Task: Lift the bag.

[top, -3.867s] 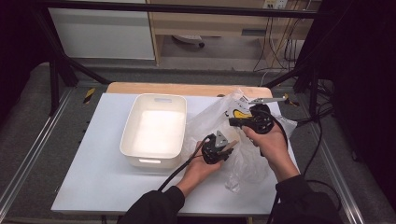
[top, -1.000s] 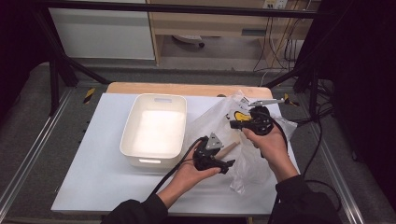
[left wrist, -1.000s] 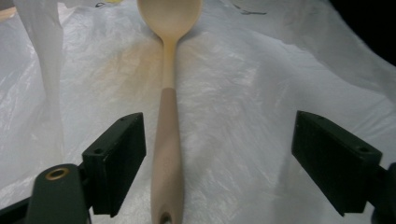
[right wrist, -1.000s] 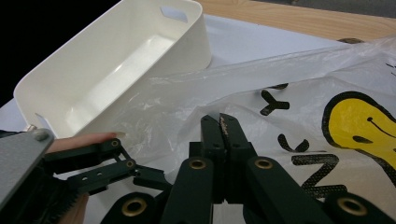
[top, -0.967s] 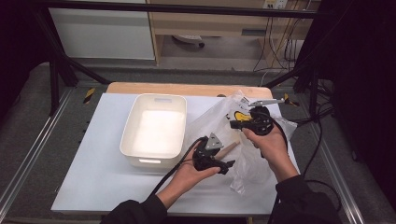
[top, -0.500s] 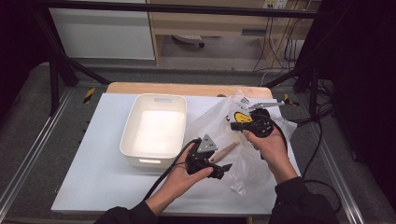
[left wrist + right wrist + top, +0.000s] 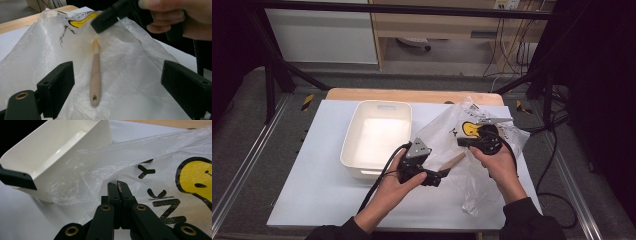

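The plastic bag (image 7: 472, 150) is pinched at its printed edge by the closed right hand-held gripper (image 7: 119, 185). The left hand-held gripper (image 7: 120, 82), whose jaws have just been opening, is held open and empty before the spatula (image 7: 95, 75), which is lying handle-out in the bag's mouth. The handle is judged the next grasp. A white tub (image 7: 357, 150) is seen beside the bag on the white surface (image 7: 312, 190); a dim room with cables lies beyond.

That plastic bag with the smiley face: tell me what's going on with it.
A person works on the plastic bag with a hand-held gripper in each hand. The right hand-held gripper is shut on the bag's printed edge and holds it up. The left hand-held gripper, whose jaws have just been opening, stands wide in front of a beige utensil handle sticking out of the bag, not touching it. A white bin sits beside the bag.
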`<state>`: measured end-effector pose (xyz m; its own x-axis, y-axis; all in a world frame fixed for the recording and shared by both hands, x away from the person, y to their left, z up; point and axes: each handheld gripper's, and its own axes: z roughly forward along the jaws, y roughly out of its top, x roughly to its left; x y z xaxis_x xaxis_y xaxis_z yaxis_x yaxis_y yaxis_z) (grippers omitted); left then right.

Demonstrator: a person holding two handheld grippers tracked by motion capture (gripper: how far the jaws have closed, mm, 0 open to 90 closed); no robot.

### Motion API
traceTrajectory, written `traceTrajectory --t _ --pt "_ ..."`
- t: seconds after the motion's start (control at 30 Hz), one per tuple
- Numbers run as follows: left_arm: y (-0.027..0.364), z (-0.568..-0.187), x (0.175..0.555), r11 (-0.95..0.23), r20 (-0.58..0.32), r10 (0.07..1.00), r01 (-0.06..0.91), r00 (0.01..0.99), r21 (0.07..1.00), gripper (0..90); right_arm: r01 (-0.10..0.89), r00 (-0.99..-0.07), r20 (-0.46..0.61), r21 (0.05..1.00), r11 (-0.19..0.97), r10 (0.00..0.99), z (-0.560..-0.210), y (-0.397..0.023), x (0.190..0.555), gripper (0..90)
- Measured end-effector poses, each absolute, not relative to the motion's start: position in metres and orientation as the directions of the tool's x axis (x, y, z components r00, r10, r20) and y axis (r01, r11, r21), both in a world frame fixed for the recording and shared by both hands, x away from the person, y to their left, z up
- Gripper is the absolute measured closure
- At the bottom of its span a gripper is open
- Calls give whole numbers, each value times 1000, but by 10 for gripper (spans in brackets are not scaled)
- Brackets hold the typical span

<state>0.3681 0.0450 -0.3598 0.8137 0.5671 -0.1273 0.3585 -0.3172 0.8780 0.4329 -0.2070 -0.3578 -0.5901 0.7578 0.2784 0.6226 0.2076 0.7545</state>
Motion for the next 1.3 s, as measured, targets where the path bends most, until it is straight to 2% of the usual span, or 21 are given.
traceTrajectory --t 0.3,0.83,1.3 --pt "68 -350 380 -253 -174 615 401 769 880 104 628 -588 270 747 220 762 -372 -209 426 900" --pt "107 -337 385 -273 -112 709 418 696 867 104 652 -581 275 720 237 766 -398 -210 413 900" --pt "134 -346 376 -253 -122 750 453 650 855 103 669 -603 267 684 293 752 -416 -203 398 900"
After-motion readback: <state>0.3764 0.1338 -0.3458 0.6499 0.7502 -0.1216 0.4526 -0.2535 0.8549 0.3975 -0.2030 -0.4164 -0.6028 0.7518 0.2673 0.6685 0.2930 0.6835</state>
